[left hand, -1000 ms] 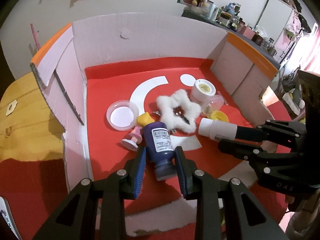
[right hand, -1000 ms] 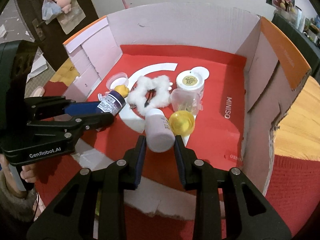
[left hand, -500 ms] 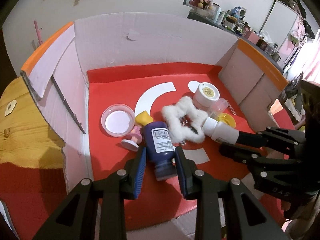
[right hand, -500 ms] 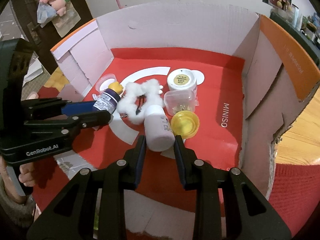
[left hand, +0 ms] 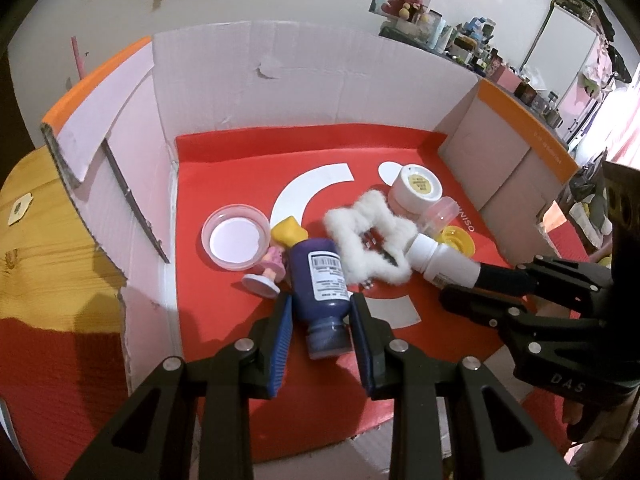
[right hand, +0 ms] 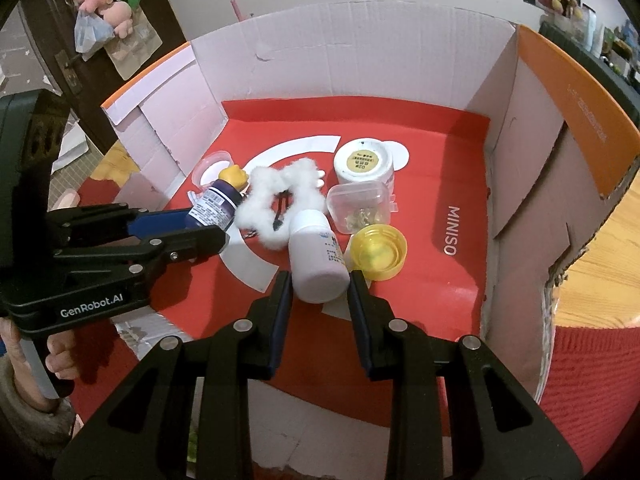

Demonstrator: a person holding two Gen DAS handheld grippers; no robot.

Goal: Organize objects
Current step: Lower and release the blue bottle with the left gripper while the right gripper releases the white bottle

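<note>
My left gripper point(left hand: 320, 314) is shut on a dark blue bottle point(left hand: 320, 276) with a barcode label, its cap end toward the camera. The bottle is low over the red floor of the cardboard box point(left hand: 224, 160), next to a small pink figurine with yellow hair point(left hand: 276, 258). My right gripper point(right hand: 318, 286) is shut on a white bottle point(right hand: 316, 256). The far end of that bottle touches a fluffy white star-shaped hair clip point(right hand: 280, 196). In the left wrist view the right gripper point(left hand: 460, 286) comes in from the right with the white bottle point(left hand: 436, 258).
On the box floor lie a round pink lid point(left hand: 236, 236), a white jar with a tan label point(right hand: 364, 164), a clear small container point(right hand: 360, 206) and a yellow cap point(right hand: 378, 254). Cardboard walls point(right hand: 532, 128) enclose three sides. A person's hand point(right hand: 60, 360) holds the left gripper.
Both grippers have edged forward into the box, each keeping its bottle. The white bottle's end has come up against the fluffy star clip.
</note>
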